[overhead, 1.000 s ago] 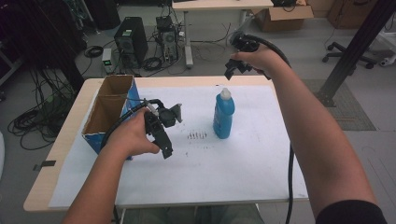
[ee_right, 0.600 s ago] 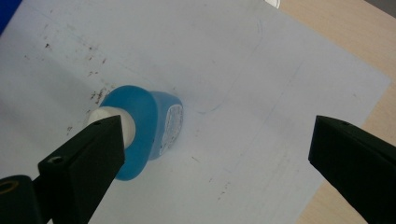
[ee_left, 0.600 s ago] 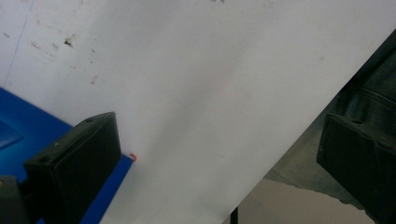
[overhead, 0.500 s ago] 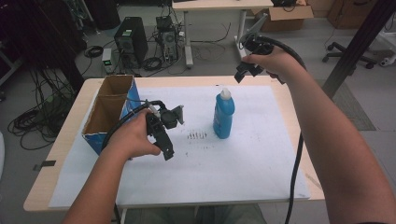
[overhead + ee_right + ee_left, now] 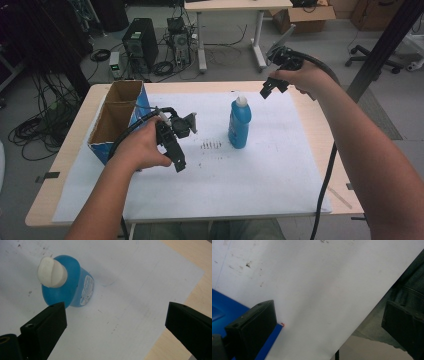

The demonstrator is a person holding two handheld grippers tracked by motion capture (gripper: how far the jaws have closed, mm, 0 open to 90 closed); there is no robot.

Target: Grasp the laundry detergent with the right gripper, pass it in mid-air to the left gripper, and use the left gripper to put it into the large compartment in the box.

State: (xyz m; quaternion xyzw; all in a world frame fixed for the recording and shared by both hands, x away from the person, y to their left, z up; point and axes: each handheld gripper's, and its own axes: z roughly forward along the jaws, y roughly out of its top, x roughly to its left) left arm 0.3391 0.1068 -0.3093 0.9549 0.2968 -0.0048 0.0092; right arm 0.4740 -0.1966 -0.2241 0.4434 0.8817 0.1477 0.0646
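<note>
Since a second ago the right gripper (image 5: 267, 90) has drifted slightly down toward the blue bottle (image 5: 239, 124), hovering at upper right above the bench (image 5: 75, 150); the left gripper (image 5: 175, 145) stays put beside the blue cardboard box (image 5: 117, 122). Seen from above, the bottle stands upright mid-frame on white paper (image 5: 250, 180). Its right gripper view adds the label and white cap (image 5: 52, 272) between wide-spread fingers (image 5: 45, 325). Left gripper view shows fingers (image 5: 253, 325) apart over paper, nothing held.
</note>
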